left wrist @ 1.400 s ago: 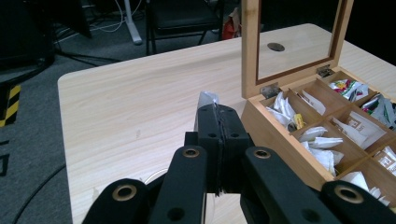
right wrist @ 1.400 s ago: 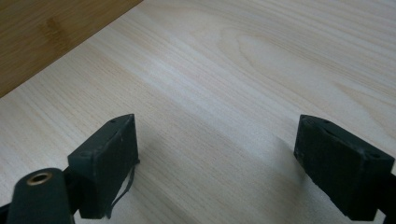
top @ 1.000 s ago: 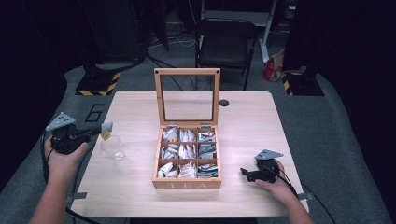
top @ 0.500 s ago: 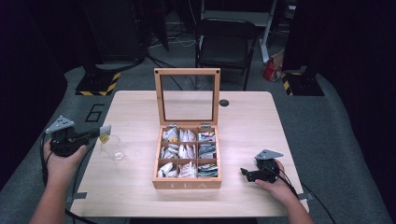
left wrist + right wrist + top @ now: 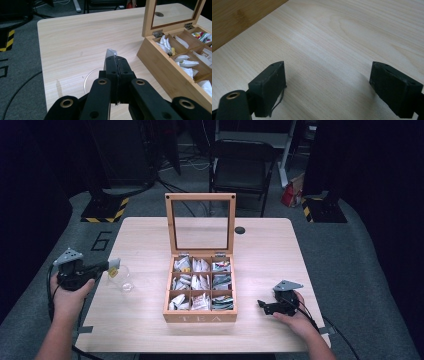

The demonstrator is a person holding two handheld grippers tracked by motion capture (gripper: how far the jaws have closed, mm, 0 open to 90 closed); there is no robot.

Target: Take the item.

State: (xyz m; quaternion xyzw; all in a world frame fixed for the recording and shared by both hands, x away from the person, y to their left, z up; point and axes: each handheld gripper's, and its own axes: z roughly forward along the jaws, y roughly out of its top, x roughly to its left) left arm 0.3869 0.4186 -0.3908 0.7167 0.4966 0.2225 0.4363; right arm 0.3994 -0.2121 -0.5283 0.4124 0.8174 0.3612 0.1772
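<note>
Left claw point(image 5: 111, 265) is pinching a tea bag point(image 5: 110, 53), jaws clamped flat together on it, only its top edge sticking out past the tips in the left gripper view. In the high view a small yellow tag is hanging at the claw tips, right above a clear glass cup point(image 5: 123, 279) sitting on the counter point(image 5: 260, 245) left of the tea box point(image 5: 200, 316). Left gripper view is showing the cup rim point(image 5: 88, 78) just under and behind the jaws.

Progress, my read: bag is already out of the box and carried over to the cup, so pick and transfer look done. Remaining: lowering it into the cup and releasing. Can't tell whether the bag itself is inside the rim yet; looks held above it.

Right claw point(image 5: 263, 306) is resting on the counter right of the box, jaws spread wide, nothing between them, bare wood visible in the right gripper view point(image 5: 327, 82). Idle.

Box lid point(image 5: 200, 222) is standing upright, open, glass pane in a wooden frame. Nine compartments, all appearing stocked with sachets.

Bag look: white-grey paper, thin, creased at the exposed corner, floppy; most of it hidden by the jaws.
</note>
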